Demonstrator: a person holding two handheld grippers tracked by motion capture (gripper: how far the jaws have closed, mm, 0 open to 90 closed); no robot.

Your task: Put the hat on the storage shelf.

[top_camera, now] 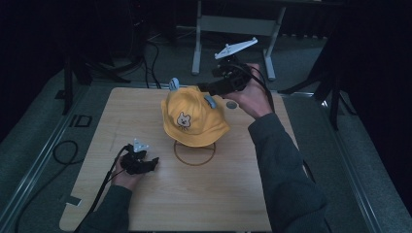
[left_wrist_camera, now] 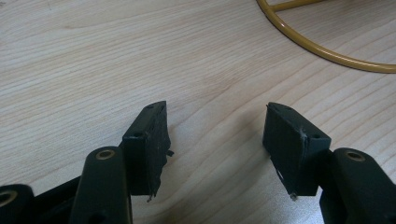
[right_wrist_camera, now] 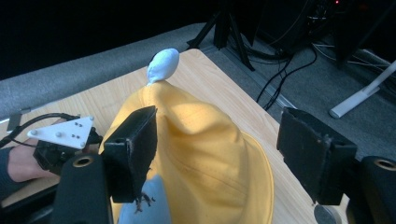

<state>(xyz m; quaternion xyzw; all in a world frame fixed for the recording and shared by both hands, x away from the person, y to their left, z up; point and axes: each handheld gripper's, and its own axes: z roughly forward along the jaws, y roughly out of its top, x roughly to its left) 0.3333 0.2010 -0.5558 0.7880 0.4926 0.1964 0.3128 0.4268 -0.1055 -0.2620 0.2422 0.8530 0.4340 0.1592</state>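
A yellow bucket hat point(top_camera: 192, 119) with a small animal patch and two pale blue ears point(top_camera: 174, 83) sits raised above a yellow wire ring point(top_camera: 194, 154) on the wooden table point(top_camera: 233, 194). My right gripper point(top_camera: 206, 88) is at the hat's far right side, open. In the right gripper view its jaws straddle the hat's crown point(right_wrist_camera: 205, 154) without pressing it, and one blue ear point(right_wrist_camera: 163, 64) stands beyond. My left gripper point(top_camera: 154, 162) rests low on the table to the left of the ring. It is open point(left_wrist_camera: 215, 112) over bare wood, with part of the ring point(left_wrist_camera: 327, 51) ahead.
A small grey disc point(top_camera: 231, 104) lies on the table beside the right hand. White desk legs point(top_camera: 197, 43), cables point(top_camera: 153, 63) and dark stands surround the table on grey carpet. The near half of the tabletop is bare wood.
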